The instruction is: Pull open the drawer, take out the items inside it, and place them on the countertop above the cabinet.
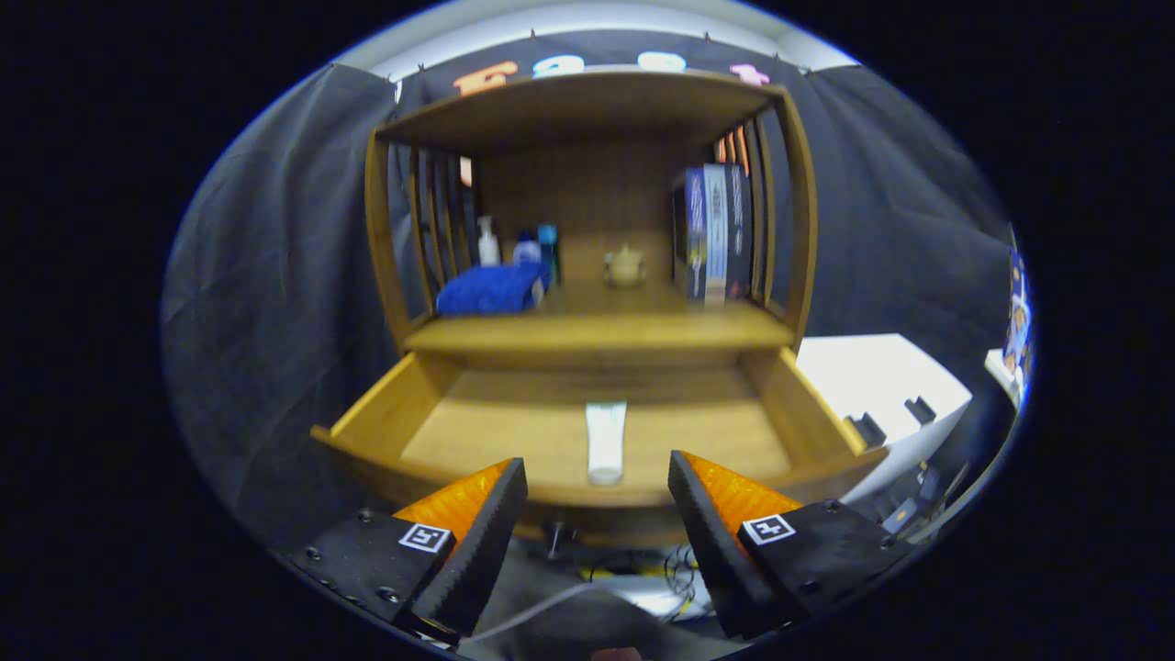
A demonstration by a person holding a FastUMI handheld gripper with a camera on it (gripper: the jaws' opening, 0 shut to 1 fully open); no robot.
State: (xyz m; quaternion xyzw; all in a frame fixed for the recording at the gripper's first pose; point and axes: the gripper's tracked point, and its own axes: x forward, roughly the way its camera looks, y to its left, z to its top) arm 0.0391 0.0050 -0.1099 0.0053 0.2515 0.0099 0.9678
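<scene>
The wooden drawer [386, 418] stands pulled out from the cabinet. A white tube [606, 441] lies flat inside it, cap toward me, near the drawer's front wall. My gripper [597, 482] is open, its orange-and-black fingers [486, 514] spread wide just in front of and slightly above the drawer's front edge, with the tube just ahead between them. Nothing is held. The countertop [597, 326] runs above the drawer, under a roofed shelf.
On the countertop sit a blue folded cloth [491, 289], a few bottles [519, 246], a small jar [624, 266] and upright books [716, 234]. A white table [872, 376] stands to the right. Cables [633, 578] lie on the floor below the drawer.
</scene>
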